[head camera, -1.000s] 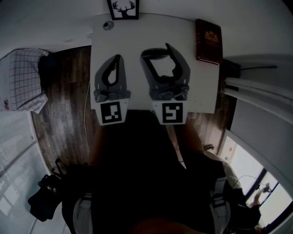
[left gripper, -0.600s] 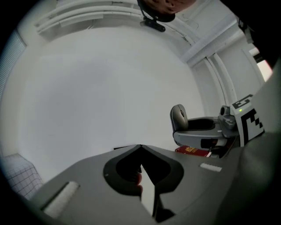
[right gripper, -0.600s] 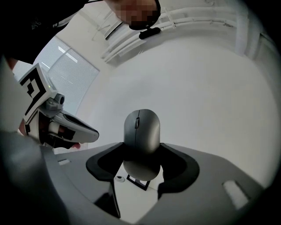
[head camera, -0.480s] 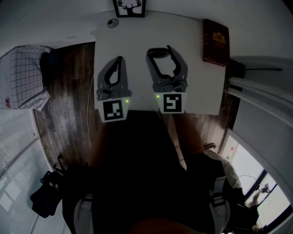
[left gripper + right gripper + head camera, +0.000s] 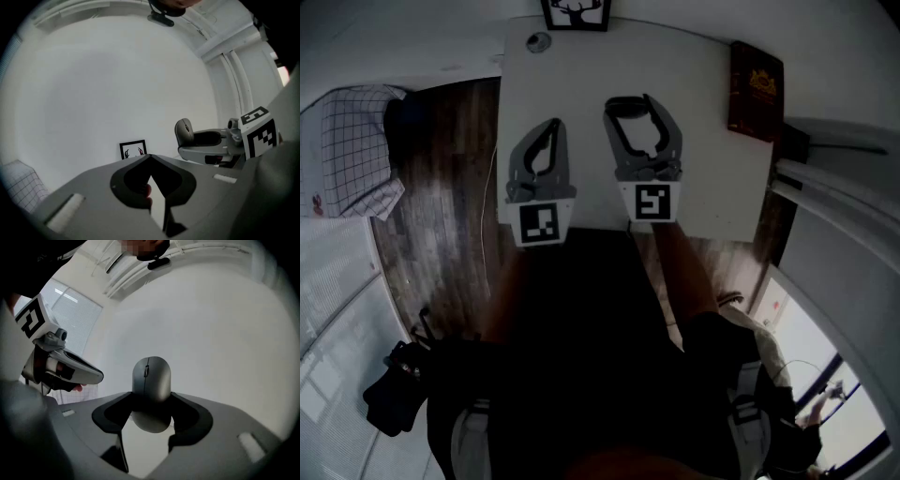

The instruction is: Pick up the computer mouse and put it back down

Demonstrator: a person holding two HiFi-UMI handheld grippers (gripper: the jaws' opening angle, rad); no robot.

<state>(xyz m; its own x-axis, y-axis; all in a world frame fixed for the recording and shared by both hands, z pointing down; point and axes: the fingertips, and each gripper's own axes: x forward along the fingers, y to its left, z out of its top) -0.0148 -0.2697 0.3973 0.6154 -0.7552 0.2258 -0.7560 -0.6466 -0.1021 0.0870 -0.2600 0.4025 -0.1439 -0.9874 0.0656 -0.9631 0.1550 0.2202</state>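
Note:
A grey computer mouse (image 5: 151, 379) sits pinched between the jaws of my right gripper (image 5: 151, 401), which is shut on it and holds it off the table with its wheel end pointing away. In the head view the right gripper (image 5: 628, 103) hangs over the middle of the white table (image 5: 712, 141) with the mouse (image 5: 624, 101) at its tips. To its left my left gripper (image 5: 553, 125) is shut with nothing in it. The left gripper view shows its own jaws (image 5: 150, 158) meeting at the tips, with the mouse (image 5: 184, 132) in the right gripper (image 5: 202, 143) beside them.
A framed deer picture (image 5: 577, 9) stands at the table's far edge, with a small round object (image 5: 538, 41) at the far left corner. A brown book (image 5: 757, 89) lies at the right edge. Dark wooden floor (image 5: 441, 216), a checked cloth (image 5: 347, 150) and a black bag (image 5: 394, 398) are on the left.
The head view has shifted, so the table sits further right in frame. Both grippers have moved slightly further over the table. The right one keeps hold of the mouse.

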